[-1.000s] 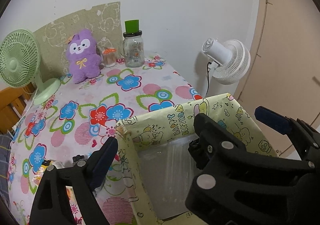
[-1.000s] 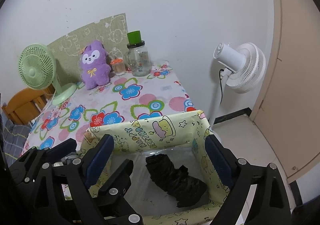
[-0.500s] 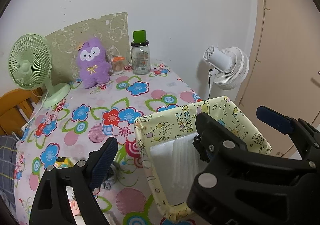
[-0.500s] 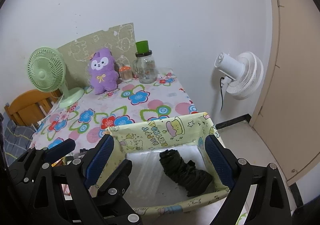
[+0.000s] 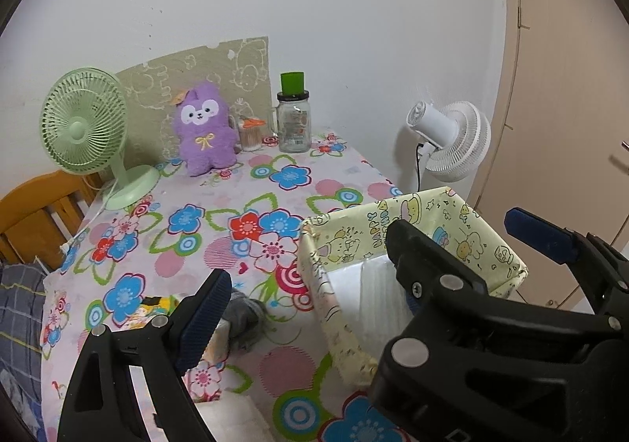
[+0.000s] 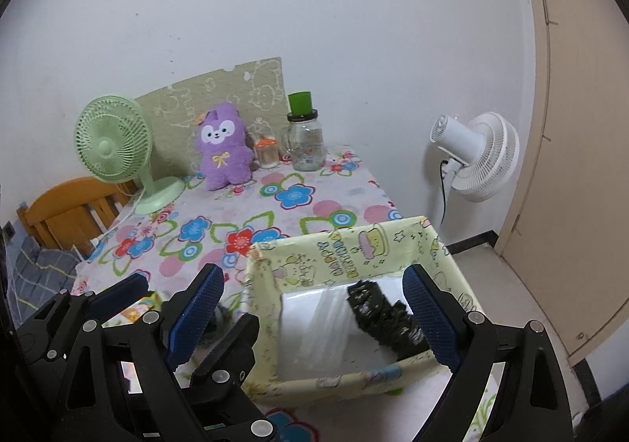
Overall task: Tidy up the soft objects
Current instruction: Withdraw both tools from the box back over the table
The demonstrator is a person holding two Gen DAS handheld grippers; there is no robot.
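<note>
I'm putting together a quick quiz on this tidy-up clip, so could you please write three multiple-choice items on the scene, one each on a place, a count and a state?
1. Where is the black soft item?
A. inside the yellow box
B. beside the purple plush
C. on the floor

2. How many fans are in view?
A. one
B. two
C. three

3. How is the right gripper?
A. shut on the plush
B. shut, empty
C. open, empty

Answers:
1 A: it lies on the box's white lining.
2 B: a green fan on the table, a white fan beside it.
3 C: its blue pads stand wide apart above the box.
</note>
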